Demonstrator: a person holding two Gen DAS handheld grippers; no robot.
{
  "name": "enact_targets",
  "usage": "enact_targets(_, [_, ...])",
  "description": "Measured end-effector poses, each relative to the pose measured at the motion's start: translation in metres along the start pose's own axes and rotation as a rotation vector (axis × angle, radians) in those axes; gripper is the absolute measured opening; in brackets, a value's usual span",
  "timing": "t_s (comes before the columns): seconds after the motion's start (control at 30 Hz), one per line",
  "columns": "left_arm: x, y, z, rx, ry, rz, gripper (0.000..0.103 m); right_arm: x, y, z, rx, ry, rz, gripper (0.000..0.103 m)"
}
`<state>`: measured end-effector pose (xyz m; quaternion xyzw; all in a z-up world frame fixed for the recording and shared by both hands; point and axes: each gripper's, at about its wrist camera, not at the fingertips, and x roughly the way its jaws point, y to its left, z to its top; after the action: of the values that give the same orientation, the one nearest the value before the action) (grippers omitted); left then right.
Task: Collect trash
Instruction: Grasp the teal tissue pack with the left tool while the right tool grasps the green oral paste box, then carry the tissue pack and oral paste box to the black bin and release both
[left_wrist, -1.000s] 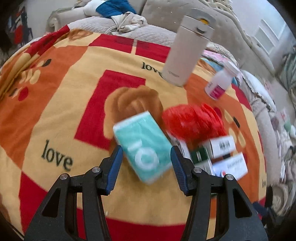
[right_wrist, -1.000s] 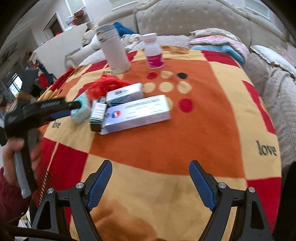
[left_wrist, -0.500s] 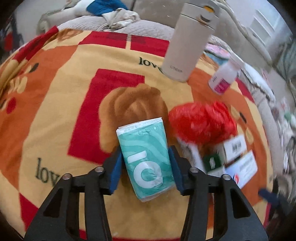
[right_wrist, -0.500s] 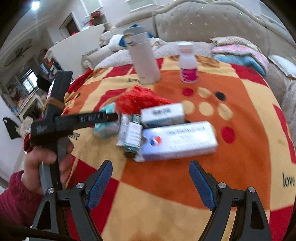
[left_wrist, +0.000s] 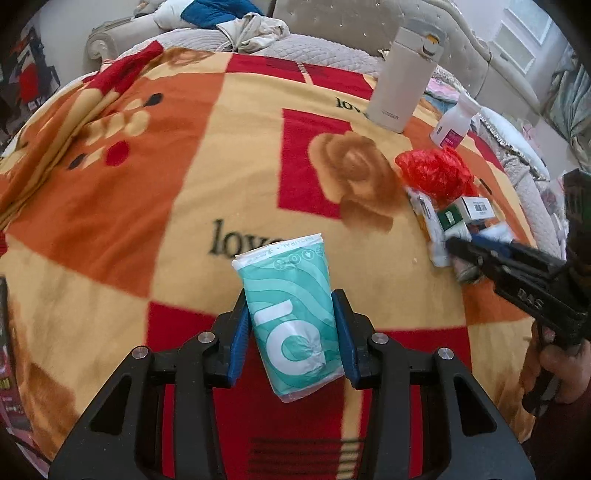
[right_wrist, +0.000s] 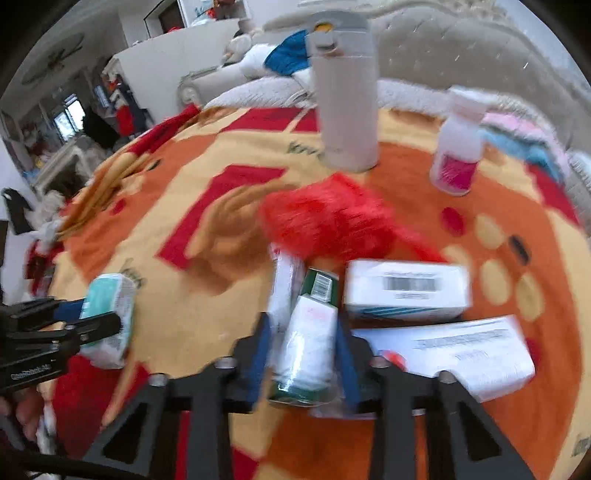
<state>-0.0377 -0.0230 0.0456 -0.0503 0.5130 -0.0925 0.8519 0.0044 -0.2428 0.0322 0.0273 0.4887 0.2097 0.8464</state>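
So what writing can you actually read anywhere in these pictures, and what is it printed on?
"love" – woven into the blanket, partly behind the tissue pack held in the left claw.
"NATURAL" – top edge of the tissue pack; the rest too small.
Barcodes only on the white box and the green-and-white box in the right claw.
Pink-labelled bottle: blurred, unreadable.

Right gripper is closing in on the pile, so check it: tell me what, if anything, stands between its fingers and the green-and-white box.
Nothing visible does. The right gripper already has its blue fingers on either side of the small green-and-white box. A narrow white packet lies close beside the left finger, and the long white carton beside the right; the picture is blurred.
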Motion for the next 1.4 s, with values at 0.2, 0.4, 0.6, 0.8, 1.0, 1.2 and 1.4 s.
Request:
enact_targets(0.2, [-0.005, 0.012, -0.011, -0.024, 0.002, -0.025, 0.04, -0.017, 0.027, -0.031, -0.044, 0.043, 0.106, 0.025])
enact_targets(0.4, [-0.003, 0.012, -0.018, -0.027, 0.008, -0.027, 0.04, -0.02, 0.025, -0.037, -0.009, 0.033, 0.054, 0.047])
enact_targets(0.6, [0.002, 0.016, -0.024, -0.047, 0.025, -0.03, 0.04, -0.002, 0.048, -0.025, -0.096, 0.007, 0.044, 0.047])
enact_targets(0.8, [-0.003, 0.013, -0.024, -0.05, 0.022, -0.051, 0.039, 0.017, 0.057, -0.03, -0.162, 0.04, -0.023, 0.023])
enact_targets(1.0, [-0.015, -0.009, -0.026, -0.018, -0.003, -0.092, 0.038, -0.034, 0.04, -0.049, -0.104, -0.026, -0.002, 0.023])
enact_targets(1.2, [-0.017, -0.059, -0.032, 0.038, 0.002, -0.16, 0.038, -0.079, 0.014, -0.076, -0.046, -0.071, -0.054, 0.023])
enact_targets(1.4, [-0.013, -0.123, -0.039, 0.129, 0.022, -0.199, 0.038, -0.116, -0.025, -0.107, 0.043, -0.098, -0.104, 0.023])
